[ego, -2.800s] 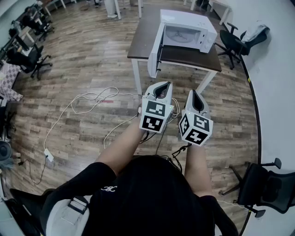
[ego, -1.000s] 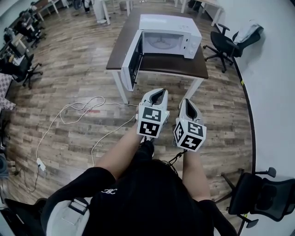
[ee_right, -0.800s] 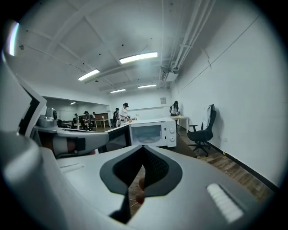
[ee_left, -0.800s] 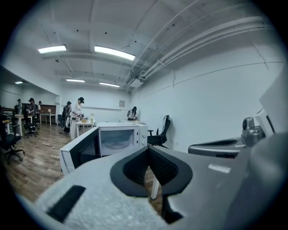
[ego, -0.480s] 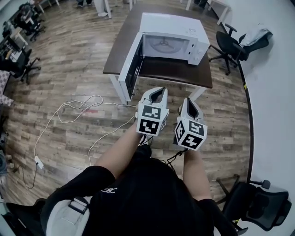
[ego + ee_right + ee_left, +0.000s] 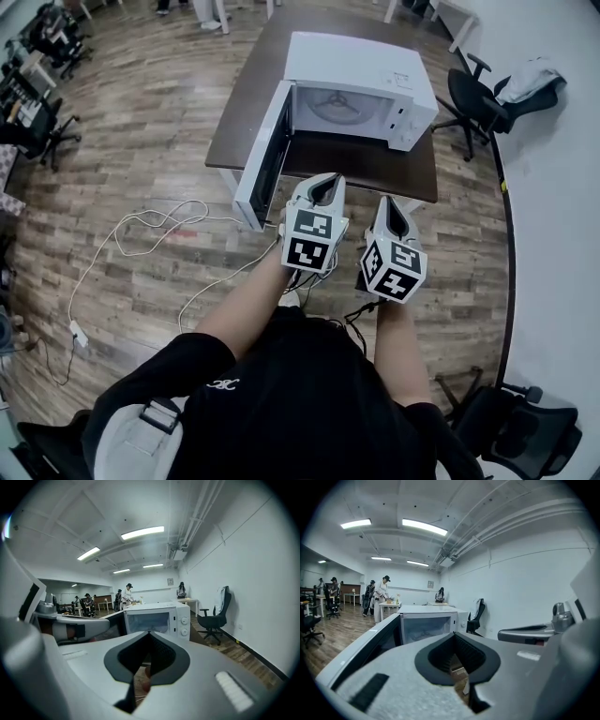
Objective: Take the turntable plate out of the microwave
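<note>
Plate (image 6: 333, 106) is inside the microwave (image 6: 366, 58), flat on the cavity floor. It's round, pale and looks see-through, with a three-spoke shape showing at its middle. Nothing touches it. Microwave is white and sits on a dark-topped counter (image 6: 251, 98) with white legs. Door (image 6: 262, 169) is swung wide open to the left and hangs past the counter's front edge. Two round knobs (image 6: 184, 620) are stacked on the panel right of the cavity; the print around them is too small to read. Left hand-held gripper (image 6: 325, 187) and right hand-held gripper (image 6: 393, 210) are side by side in front of the counter, both aimed at the microwave and short of it. Both have jaws pressed together with nothing between them. Each carries a cube (image 6: 312, 240) with black-and-white square markers, patterns only. The person's black shirt (image 6: 281, 403) has a small white logo (image 6: 222, 383) on the back, unreadable from here.
</note>
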Demonstrator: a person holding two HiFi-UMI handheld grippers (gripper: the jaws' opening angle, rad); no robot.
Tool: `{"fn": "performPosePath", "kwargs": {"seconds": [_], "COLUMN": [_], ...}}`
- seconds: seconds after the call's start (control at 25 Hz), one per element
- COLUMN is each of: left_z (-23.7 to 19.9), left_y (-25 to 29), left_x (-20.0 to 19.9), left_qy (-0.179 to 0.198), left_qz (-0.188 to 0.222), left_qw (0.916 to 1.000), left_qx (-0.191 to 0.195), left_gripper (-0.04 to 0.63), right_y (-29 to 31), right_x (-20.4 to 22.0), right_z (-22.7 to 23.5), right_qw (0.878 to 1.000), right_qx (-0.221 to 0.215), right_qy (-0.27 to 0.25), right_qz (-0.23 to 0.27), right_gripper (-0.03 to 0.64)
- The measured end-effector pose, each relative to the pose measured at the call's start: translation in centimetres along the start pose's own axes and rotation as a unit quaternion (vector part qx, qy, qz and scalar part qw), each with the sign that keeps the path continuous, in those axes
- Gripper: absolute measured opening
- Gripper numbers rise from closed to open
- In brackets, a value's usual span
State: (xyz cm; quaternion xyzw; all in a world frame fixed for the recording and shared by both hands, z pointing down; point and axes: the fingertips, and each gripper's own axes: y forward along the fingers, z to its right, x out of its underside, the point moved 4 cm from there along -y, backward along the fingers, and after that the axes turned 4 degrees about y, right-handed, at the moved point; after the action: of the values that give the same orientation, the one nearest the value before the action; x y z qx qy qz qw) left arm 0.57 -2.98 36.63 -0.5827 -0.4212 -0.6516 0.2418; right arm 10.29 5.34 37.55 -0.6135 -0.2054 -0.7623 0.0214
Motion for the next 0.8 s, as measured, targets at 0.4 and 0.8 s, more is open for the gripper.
{"fn": "performPosePath", "kwargs": {"seconds": [0.4, 0.8], "left_z": [-3.7, -6.1], "left_y": [3.5, 7.3], "left_x": [-0.2, -0.2], "left_qy": [-0.015, -0.01], "left_qz": [-0.016, -0.021], "left_qw": [0.9997, 0.9996], "left_qx": [-0.008, -0.016], "left_gripper": [0.008, 0.009], "right_y": [5.0, 11.8], "right_x": [-0.4, -1.1], "right_z": [-0.2, 0.7], "right_qw": [1.0, 0.998], "right_qx": [0.001, -0.015], "right_qy": [0.019, 0.058], "right_qz": [-0.01, -0.008], "right_gripper": [0.008, 0.009]}}
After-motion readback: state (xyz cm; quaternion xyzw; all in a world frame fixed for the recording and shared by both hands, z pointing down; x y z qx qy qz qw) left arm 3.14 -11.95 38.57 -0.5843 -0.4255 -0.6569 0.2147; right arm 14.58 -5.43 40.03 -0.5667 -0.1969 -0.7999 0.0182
